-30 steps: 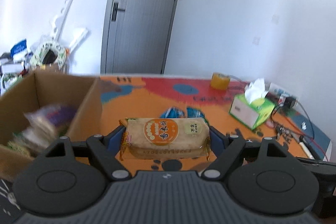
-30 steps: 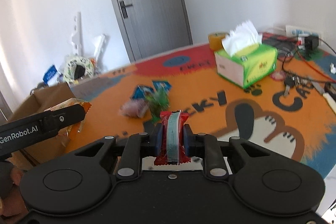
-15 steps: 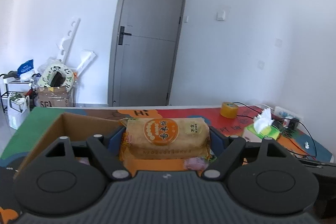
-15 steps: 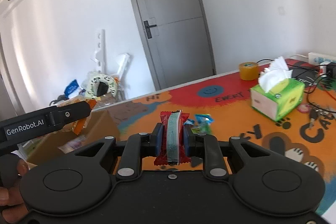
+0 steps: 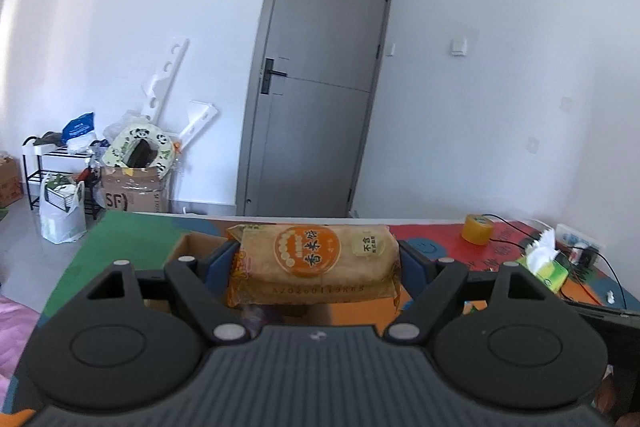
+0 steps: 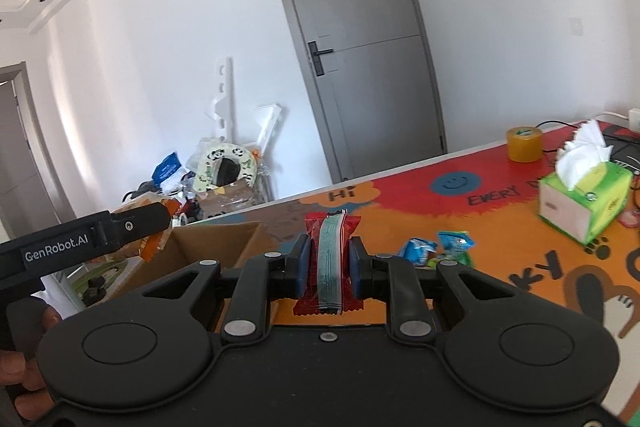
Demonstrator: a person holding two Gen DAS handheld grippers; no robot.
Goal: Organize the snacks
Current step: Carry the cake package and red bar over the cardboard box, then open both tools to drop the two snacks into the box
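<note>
Left claw (image 5: 316,263) is clamped on a wide tan biscuit packet (image 5: 314,259) with an orange round label, held flat and crosswise between the blue pads, up off the desk (image 5: 120,235). Just behind and below it sits the open cardboard box (image 5: 196,247), its far left corner showing past the packet's left end. Over to the right claw (image 6: 328,265): squeezed tight on a slim red snack bar (image 6: 330,263) with a pale green strip down its middle, standing upright between the pads. From this side the cardboard box lies to the left, and the left claw's black arm reaches in above it with the packet's orange edge poking out. On the bright orange and red desk, two small blue packets (image 6: 438,249) lie just right of the bar; farther right stands a green tissue box (image 6: 584,203), and a yellow tape roll (image 6: 524,143) sits near the far edge. A grey door (image 6: 360,47) stands shut beyond.
</note>
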